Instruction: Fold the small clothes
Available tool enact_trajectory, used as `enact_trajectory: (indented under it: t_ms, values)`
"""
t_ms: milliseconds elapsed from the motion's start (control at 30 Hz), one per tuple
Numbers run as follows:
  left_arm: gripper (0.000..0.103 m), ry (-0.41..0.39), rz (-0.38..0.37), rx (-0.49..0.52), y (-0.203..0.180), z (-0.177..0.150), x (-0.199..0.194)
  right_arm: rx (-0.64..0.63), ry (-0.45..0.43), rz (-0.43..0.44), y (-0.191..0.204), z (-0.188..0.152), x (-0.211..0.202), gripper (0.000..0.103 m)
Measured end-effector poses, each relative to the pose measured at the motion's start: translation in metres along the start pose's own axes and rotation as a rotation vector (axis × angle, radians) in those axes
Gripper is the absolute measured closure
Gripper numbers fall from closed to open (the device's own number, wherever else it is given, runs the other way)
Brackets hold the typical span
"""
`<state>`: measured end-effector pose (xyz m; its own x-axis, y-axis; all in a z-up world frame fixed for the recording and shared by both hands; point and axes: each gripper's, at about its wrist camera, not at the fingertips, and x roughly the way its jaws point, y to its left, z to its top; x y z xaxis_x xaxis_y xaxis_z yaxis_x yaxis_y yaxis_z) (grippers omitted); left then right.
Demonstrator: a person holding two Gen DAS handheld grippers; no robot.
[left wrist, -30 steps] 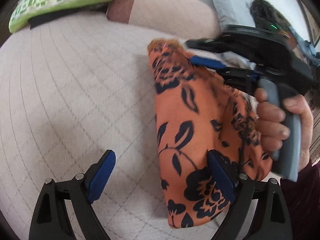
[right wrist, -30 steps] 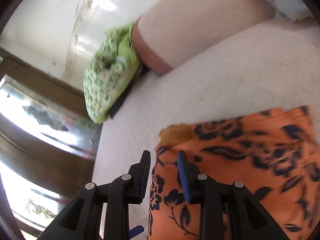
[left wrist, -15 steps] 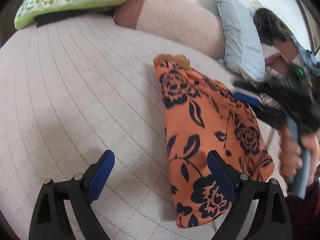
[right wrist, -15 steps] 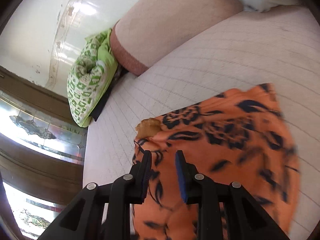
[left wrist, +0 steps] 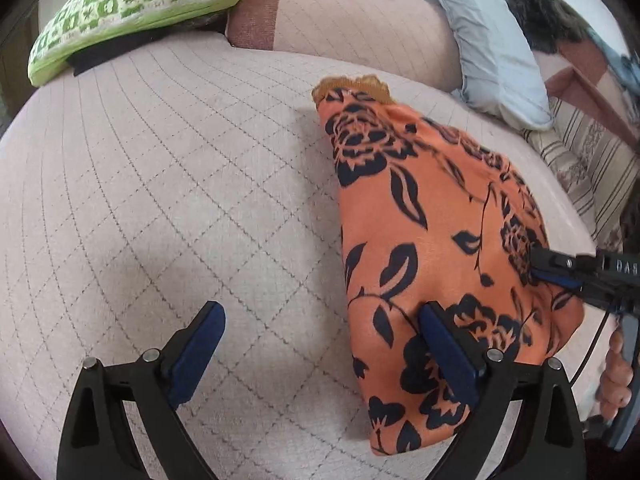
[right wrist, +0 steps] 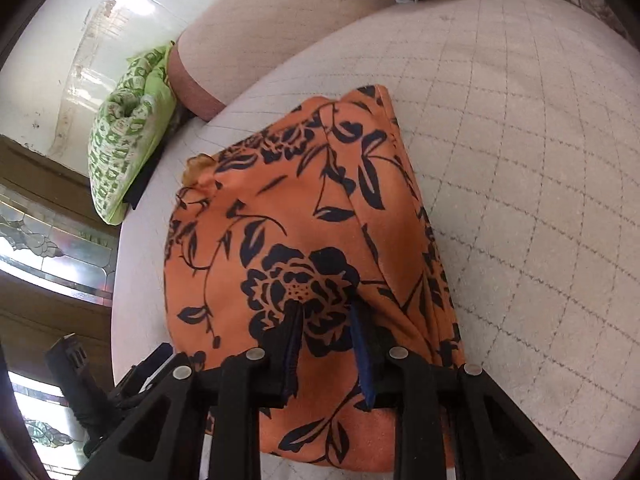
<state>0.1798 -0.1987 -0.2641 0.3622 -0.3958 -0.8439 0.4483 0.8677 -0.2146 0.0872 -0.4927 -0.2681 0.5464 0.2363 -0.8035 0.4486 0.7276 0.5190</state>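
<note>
Folding: I have the orange floral garment (left wrist: 420,220) lying on the quilted bed cover (left wrist: 160,200), already doubled into a narrow bundle, so I judge the next fold is the one in hand.
Right gripper (right wrist: 326,316): narrowed down over the garment's near edge, a ridge of cloth standing between the pads; whether they truly pinch it I cannot tell.
Why there: taking the edge lets me lift one layer and carry it across the rest.
Left gripper (left wrist: 320,344): spread wide, holding nothing; one finger (left wrist: 448,348) sits over the near corner, the other over bare cover.
Why open: I judge it waits to pin or smooth.
Green pillow (left wrist: 132,8): well apart, at the bed's far end.
</note>
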Motion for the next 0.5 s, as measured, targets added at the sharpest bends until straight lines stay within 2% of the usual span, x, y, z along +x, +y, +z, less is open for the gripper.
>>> enact_trajectory:
  t_ms: [33, 133, 200, 300, 367, 433, 500]
  values:
    - [0.005, -0.023, -0.011, -0.017, 0.002, 0.004, -0.004, -0.002, -0.008, 0.004, 0.002, 0.000, -0.004, 0.075]
    - [0.005, -0.181, -0.016, -0.052, 0.005, 0.023, -0.024, 0.037, -0.051, 0.059, 0.002, 0.003, -0.013, 0.075]
    - [0.005, -0.229, -0.019, -0.071, 0.007, 0.037, -0.025, 0.031, -0.093, 0.096, 0.007, 0.011, -0.020, 0.075]
    - [0.005, -0.212, 0.005, -0.122, 0.011, 0.056, -0.006, 0.016, -0.171, 0.094, 0.015, 0.025, -0.025, 0.075]
    - [0.005, -0.145, 0.078, -0.116, 0.009, 0.064, 0.020, 0.055, -0.172, 0.117, 0.012, 0.036, -0.016, 0.075]
    - [0.005, -0.110, 0.123, -0.102, 0.008, 0.072, 0.043, 0.093, -0.162, 0.124, 0.009, 0.044, -0.003, 0.075]
    - [0.004, -0.101, 0.143, -0.094, 0.010, 0.076, 0.052, 0.107, -0.152, 0.064, 0.003, 0.049, 0.013, 0.075]
